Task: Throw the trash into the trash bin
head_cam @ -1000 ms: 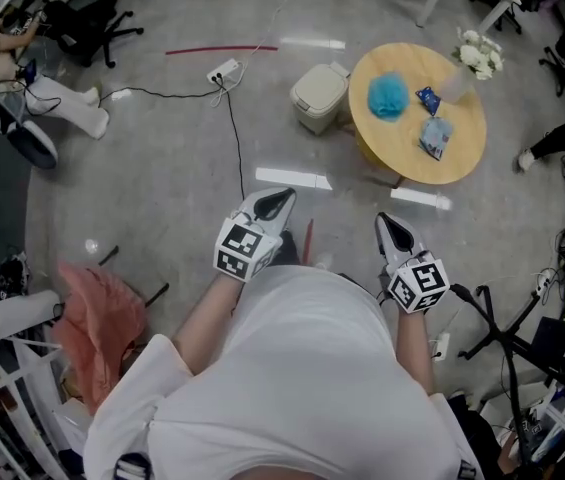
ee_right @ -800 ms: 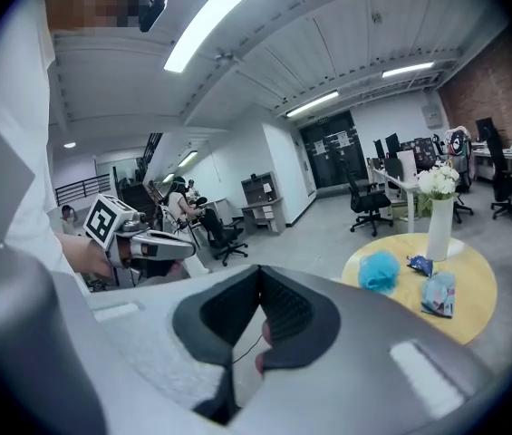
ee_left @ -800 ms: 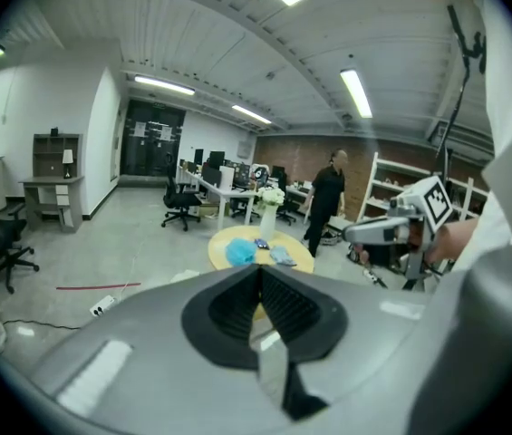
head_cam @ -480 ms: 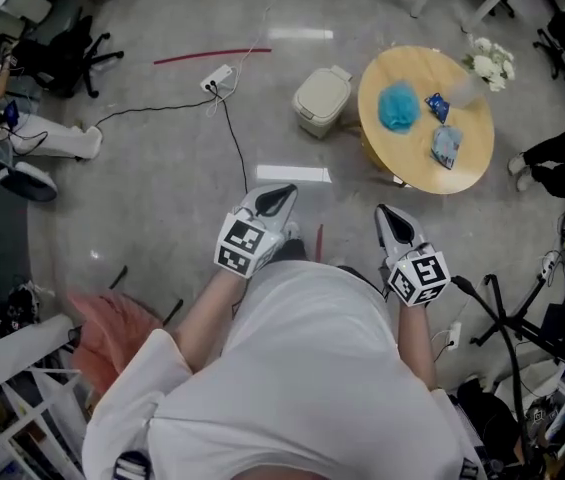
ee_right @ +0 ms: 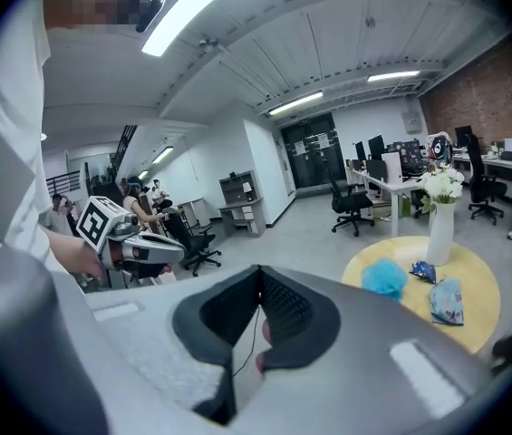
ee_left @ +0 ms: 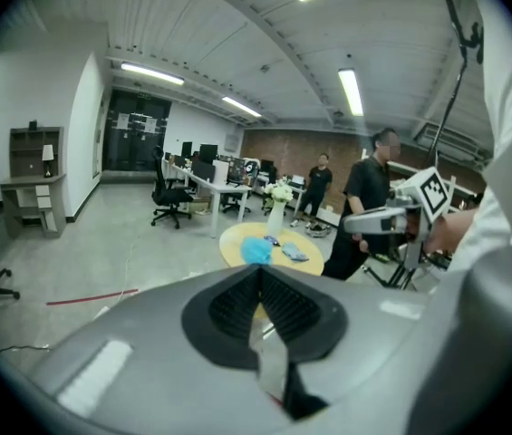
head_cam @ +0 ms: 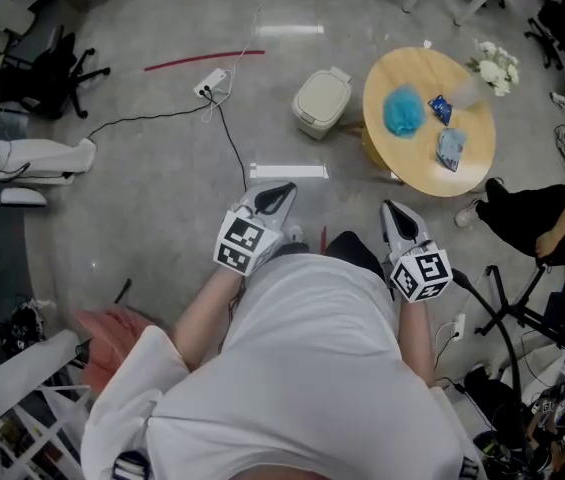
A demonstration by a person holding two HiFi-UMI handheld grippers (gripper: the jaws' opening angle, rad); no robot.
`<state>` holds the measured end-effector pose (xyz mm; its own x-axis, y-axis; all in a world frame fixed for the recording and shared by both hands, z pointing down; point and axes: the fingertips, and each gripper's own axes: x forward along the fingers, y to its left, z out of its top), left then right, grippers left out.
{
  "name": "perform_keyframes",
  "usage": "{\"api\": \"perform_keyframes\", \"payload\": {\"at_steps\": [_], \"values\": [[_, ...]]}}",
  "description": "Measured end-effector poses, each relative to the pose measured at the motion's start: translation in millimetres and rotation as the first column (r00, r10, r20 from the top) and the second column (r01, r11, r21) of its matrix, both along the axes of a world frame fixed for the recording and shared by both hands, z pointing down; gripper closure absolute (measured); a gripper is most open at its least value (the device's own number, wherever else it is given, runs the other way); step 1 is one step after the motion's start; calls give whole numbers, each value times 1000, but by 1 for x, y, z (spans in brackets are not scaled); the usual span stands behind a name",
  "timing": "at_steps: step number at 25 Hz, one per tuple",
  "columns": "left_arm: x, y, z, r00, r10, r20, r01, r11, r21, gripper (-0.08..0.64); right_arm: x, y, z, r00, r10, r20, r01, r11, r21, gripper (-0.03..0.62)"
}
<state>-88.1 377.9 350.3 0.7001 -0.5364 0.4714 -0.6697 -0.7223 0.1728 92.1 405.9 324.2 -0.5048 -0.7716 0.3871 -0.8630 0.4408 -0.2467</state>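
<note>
Head view: left gripper [head_cam: 279, 194] and right gripper [head_cam: 393, 214] are both held out in front of the person's chest, over bare floor, carrying nothing. Jaws: the left pair is together with nothing between, confirmed in the left gripper view [ee_left: 258, 279]. The right pair is likewise closed and empty in the right gripper view [ee_right: 260, 290].

Trash sits on the round bench [head_cam: 417, 173]: blue puff [head_cam: 403, 111], dark blue wrapper [head_cam: 440, 108], pale packet [head_cam: 450, 149]. All three lie ahead and to the right of both jaws, well apart from them. The right gripper is nearer, so it is judged the likelier one for the first pick. The pale packet's long axis runs roughly away from the person, slightly tilted. The trash bin [head_cam: 320, 100] stands on the floor just beside the bench's left edge, almost straight ahead of the left gripper. Its lid appears shut.

View differences: only the head view shows the bin; neither gripper view does. The right gripper view shows the vase of white flowers [ee_right: 440, 208] upright behind the wrappers, something to reach around. Its height does not read from overhead.
</note>
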Motion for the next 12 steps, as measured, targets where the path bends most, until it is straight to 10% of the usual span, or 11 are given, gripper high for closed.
{"api": "perform_keyframes", "payload": {"at_steps": [12], "values": [[19, -38, 10, 1000, -22, 10, 22, 999, -30, 555, 10, -58, 13, 999, -34, 24, 35, 999, -21, 592]]}}
